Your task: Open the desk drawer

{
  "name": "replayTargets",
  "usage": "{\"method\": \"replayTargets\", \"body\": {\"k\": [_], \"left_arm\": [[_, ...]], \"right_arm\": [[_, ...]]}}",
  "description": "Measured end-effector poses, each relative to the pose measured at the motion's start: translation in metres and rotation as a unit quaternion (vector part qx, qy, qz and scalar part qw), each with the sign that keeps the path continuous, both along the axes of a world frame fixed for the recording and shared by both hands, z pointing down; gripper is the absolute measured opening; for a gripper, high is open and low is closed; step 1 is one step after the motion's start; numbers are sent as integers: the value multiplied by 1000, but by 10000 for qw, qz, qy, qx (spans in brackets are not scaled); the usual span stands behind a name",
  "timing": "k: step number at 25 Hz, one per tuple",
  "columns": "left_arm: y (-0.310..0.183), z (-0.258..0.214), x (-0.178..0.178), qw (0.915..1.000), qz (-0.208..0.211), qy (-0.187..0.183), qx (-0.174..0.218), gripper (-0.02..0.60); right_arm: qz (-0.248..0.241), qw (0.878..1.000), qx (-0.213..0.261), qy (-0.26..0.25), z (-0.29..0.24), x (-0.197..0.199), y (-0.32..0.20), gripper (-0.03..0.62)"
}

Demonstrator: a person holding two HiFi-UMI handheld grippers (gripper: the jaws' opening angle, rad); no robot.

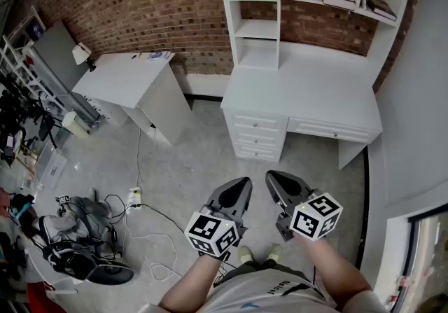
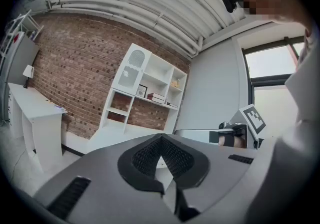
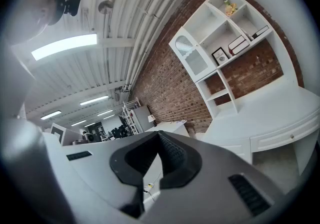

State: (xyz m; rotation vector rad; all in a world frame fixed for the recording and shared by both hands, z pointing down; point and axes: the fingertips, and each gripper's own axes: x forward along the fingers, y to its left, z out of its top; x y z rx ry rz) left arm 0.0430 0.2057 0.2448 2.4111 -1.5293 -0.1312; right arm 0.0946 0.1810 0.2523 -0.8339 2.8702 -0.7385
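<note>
A white desk point(image 1: 301, 91) with a shelf hutch stands against the brick wall, well ahead of me. A stack of small drawers point(image 1: 255, 138) sits under its left side, and a wide shallow drawer point(image 1: 329, 129) under the top; all look closed. My left gripper point(image 1: 245, 181) and right gripper point(image 1: 269, 175) hover side by side over the floor, short of the desk, both shut on nothing. In the left gripper view the shut tips point(image 2: 161, 137) point at the hutch point(image 2: 145, 92). The right gripper point(image 3: 159, 133) is also shut, with the wide drawer point(image 3: 280, 137) to its right.
A smaller white table point(image 1: 129, 84) stands at the left by the wall. Cables and a power strip point(image 1: 134, 196) trail over the grey floor, with bags point(image 1: 77, 238) at the lower left. A rack point(image 1: 21, 73) lines the far left. My shoes point(image 1: 255, 254) show below the grippers.
</note>
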Motion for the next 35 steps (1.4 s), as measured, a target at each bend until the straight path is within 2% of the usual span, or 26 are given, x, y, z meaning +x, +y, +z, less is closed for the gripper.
{"method": "replayTargets", "body": {"k": [10,16,21,28,35], "left_arm": [[-1,0,27,9999,-119,-26,-11,11],[-9,3,34,9996,-293,-16,-15,12],[-15,3,37,9990,-385,-190,81,11],[-39,9,23,9992,-378,-122,111,11],[-95,32,-15,9998,-180,-2,48,11]], "right_arm": [[-162,9996,-131,-188,0,23,2,17],[-490,9921,-754,-876,4,39,-5,18],[-503,9900,-913,-953,16,47,-16,18],[-424,9908,-970,-843,27,37,-41,20],[-294,9895,-1213,-723,55,1,-93,20]]}}
